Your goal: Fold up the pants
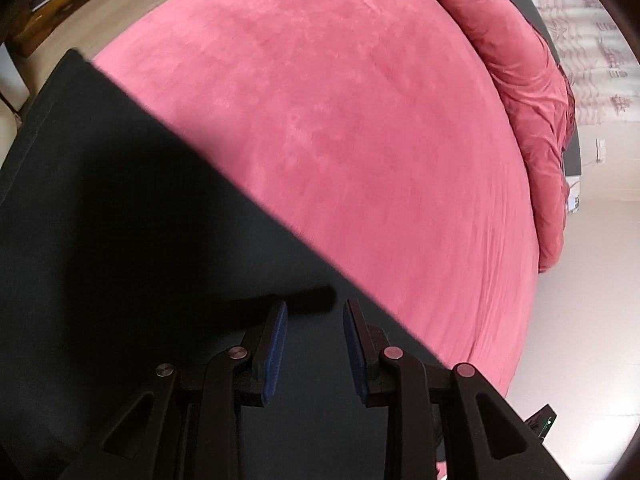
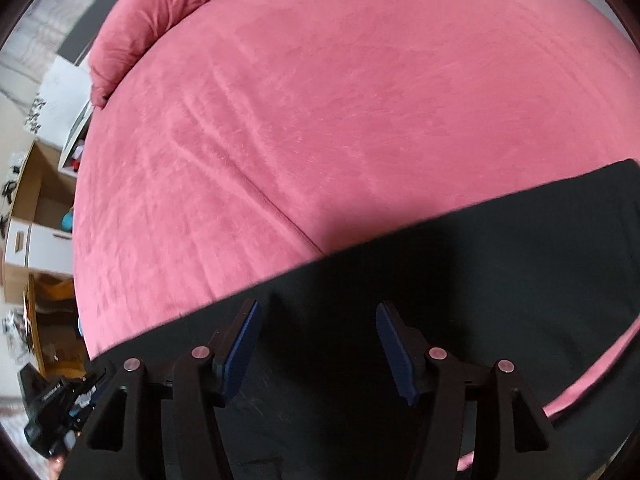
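Dark pants [image 1: 120, 208] lie flat on a pink bed [image 1: 340, 120]. In the left wrist view they fill the lower left, with a straight edge running diagonally. My left gripper [image 1: 315, 308] is open above the pants, near that edge, and holds nothing. In the right wrist view the pants [image 2: 500, 272] cover the lower part of the frame over the bed [image 2: 340, 100]. My right gripper [image 2: 318, 310] is open wide above the pants, just inside their far edge, and holds nothing.
Pink pillows [image 1: 528, 92] lie along the bed's far side, also in the right wrist view [image 2: 144, 12]. A wooden shelf [image 1: 60, 4] stands beyond the bed. Cardboard boxes and a white cabinet [image 2: 40, 208] stand by the bed's left side. The other gripper's body [image 2: 52, 412] shows low left.
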